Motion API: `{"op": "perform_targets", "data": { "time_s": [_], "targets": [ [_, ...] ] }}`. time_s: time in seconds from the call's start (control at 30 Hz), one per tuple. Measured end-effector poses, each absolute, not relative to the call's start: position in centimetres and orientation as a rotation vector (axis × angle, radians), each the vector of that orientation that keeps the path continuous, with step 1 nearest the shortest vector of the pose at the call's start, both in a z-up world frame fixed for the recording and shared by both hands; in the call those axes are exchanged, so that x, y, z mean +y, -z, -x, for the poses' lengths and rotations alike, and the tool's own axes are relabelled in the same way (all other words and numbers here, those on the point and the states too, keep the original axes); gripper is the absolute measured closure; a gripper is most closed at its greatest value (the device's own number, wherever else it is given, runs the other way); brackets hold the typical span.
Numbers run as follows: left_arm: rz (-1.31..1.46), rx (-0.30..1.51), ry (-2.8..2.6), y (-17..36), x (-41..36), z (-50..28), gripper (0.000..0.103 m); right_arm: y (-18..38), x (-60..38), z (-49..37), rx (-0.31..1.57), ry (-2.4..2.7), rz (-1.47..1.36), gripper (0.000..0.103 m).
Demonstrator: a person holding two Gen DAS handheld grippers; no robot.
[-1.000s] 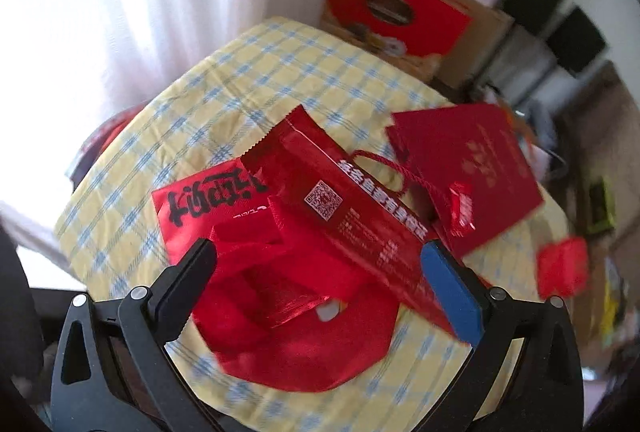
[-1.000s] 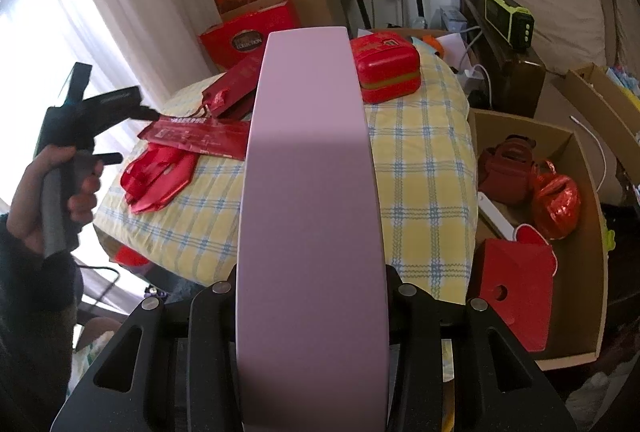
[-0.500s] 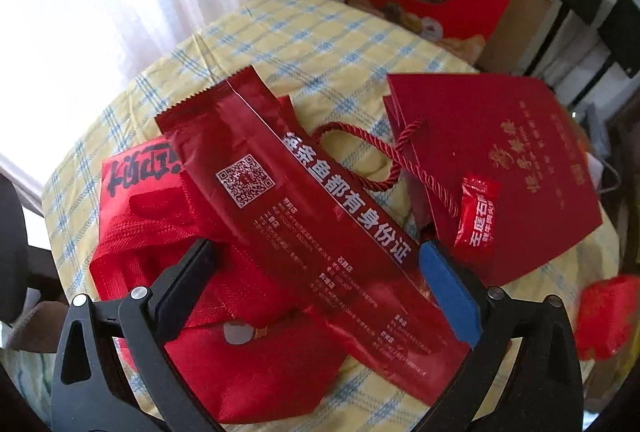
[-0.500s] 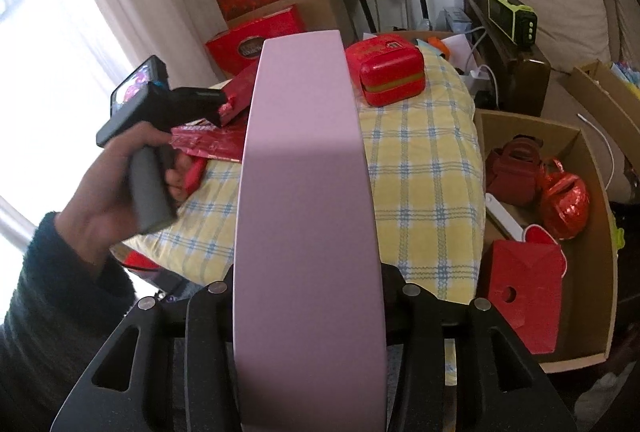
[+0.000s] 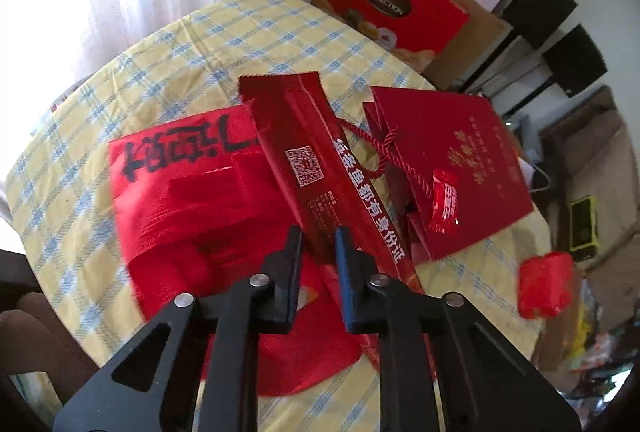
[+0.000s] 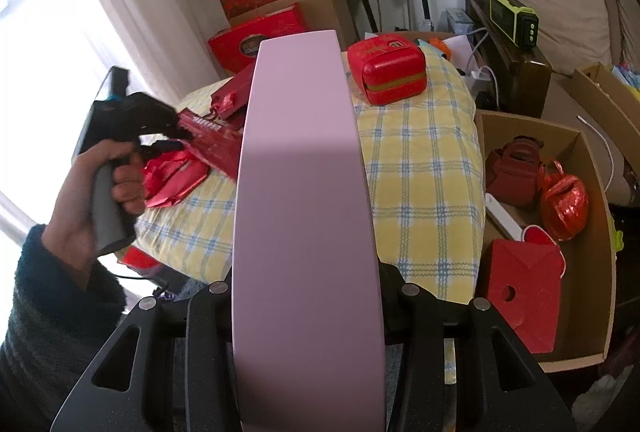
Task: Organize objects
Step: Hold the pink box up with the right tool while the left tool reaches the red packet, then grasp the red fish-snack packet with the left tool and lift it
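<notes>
Clamped moments earlier onto long red packet (image 5: 320, 168) beside gift bag (image 5: 452, 168): left gripper (image 5: 318, 236). Right gripper's (image 6: 304, 296) fingertips hidden behind gripped pink box (image 6: 304, 192).

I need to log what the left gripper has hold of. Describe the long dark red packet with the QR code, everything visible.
The long dark red packet is a narrow, glossy foil-like sleeve with a serrated far end, a white QR code and a line of white characters along one edge. It lies slantwise over the bright red bags on the checked tablecloth. The left gripper has just closed its jaws, pinching the packet's near part; its far end rests beside the dark red gift bag.
</notes>
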State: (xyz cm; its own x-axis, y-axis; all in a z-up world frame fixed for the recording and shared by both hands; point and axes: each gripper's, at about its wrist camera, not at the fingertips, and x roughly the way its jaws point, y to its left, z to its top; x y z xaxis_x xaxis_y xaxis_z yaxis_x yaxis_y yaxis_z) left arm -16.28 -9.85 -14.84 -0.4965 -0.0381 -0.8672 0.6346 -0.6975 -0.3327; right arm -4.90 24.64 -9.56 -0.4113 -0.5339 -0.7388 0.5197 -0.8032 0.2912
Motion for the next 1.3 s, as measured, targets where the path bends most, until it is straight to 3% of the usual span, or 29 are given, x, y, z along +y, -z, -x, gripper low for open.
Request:
{"op": "perform_targets", "data": {
  "time_s": [0.2,0.47,0.7,0.87,0.93,1.0,1.07,1.13,1.2,1.3],
  "targets": [
    [-1.317,0.898,2.303,12.5,-10.5,13.7,0.095,9.4,24.5,4.7,-0.002,2.219,-1.185,0.06],
    [-1.486,0.515,2.392,8.1,-10.0,13.0,0.095,9.6,23.2,4.4,0.05,2.219,-1.209,0.054],
    [-1.675,0.408,2.359,11.4,-6.7,13.9,0.093,9.7,21.7,4.1,0.146,2.216,-1.253,0.051],
    [-1.734,0.159,2.319,13.9,-3.0,14.7,0.072,10.2,21.8,4.5,0.232,2.222,-1.349,0.051],
    [-1.729,0.091,2.305,14.3,-2.0,14.6,0.069,10.4,21.7,4.7,0.279,2.214,-1.391,0.05],
    [-1.721,0.023,2.301,14.2,-1.0,14.3,0.054,10.4,21.5,4.8,0.334,2.198,-1.434,0.049],
    [-1.768,-0.048,2.299,14.4,0.0,14.0,0.025,9.9,21.4,4.8,0.371,2.204,-1.441,0.049],
    [-1.813,-0.145,2.295,14.8,0.9,13.8,0.015,9.4,21.0,4.8,0.401,2.195,-1.447,0.048],
    [-1.801,-0.255,2.312,15.1,1.7,13.3,0.012,9.1,20.5,4.9,0.44,2.178,-1.458,0.047],
    [-1.791,-0.272,2.327,15.0,2.0,13.0,0.009,8.8,19.7,5.2,0.501,2.145,-1.475,0.047]
  ]
}}
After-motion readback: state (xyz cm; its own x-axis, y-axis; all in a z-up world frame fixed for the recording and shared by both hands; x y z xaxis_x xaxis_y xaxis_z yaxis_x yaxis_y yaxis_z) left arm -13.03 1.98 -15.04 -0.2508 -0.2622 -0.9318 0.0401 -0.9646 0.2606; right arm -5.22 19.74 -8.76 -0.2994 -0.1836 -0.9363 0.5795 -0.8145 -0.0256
